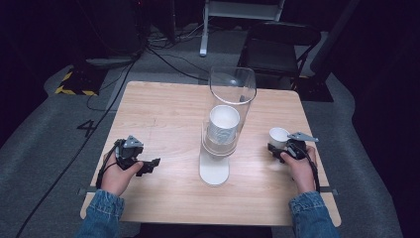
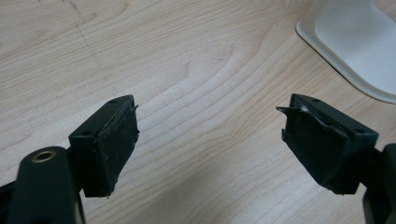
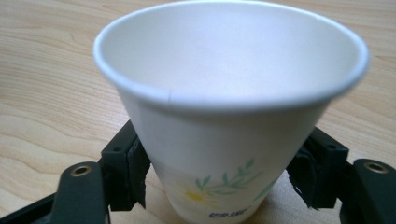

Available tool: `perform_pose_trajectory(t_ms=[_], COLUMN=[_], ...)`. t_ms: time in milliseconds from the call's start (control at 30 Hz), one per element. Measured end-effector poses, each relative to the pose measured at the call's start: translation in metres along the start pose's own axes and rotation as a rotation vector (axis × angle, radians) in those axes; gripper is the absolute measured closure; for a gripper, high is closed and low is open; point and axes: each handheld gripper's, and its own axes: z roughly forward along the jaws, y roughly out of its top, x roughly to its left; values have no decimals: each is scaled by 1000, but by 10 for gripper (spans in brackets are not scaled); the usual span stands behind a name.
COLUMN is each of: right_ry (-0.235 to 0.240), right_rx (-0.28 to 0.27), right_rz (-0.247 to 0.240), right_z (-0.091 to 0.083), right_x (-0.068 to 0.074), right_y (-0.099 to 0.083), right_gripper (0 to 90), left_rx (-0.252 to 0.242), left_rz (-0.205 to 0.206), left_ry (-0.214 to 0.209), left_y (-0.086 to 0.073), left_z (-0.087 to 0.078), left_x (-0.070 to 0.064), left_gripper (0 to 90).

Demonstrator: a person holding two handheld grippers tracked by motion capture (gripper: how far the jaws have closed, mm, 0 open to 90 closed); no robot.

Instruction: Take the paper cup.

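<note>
Empty paper cup (image 3: 224, 116) between right gripper (image 3: 219, 179) jaws — upright, on table (image 1: 163, 114).

cup dispenser (image 1: 225, 124) mid-table, bare sides

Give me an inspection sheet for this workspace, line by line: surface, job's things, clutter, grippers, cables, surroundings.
Surface: light wooden table, bare wood around the items.
Job's things: clear cup dispenser upright at the table's middle on a white base, stack of paper cups inside; one flower-print paper cup upright at the right.
Clutter: nothing seen.
Grippers: left gripper open over bare wood; right gripper has its jaws at both sides of the paper cup's lower part, seemingly gripping it.
Cables: black cable trails from the left gripper; more cables on the floor beyond.
Surroundings: grey carpet, folding chair, hazard tape.
</note>
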Motion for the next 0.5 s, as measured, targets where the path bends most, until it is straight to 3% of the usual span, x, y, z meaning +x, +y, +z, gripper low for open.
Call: perform_pose_trajectory(t_ms=[167,267,333,500], right_ry=[-6,-10,-21,-35], right_rx=[29,36,24,-4], right_rz=[-1,11,11,22], right_z=[-2,-3,-5,-11], right_x=[0,0,0,0], right_y=[-1,-2,-2,-1], right_gripper=[284,216,164,158], left_rx=[0,1,1,-1], left_rz=[3,9,7,7], left_ry=[-1,0,-1,0], left_y=[1,1,1,2], left_z=[0,0,0,0], left_x=[0,0,0,0], left_gripper=[181,181,181,181])
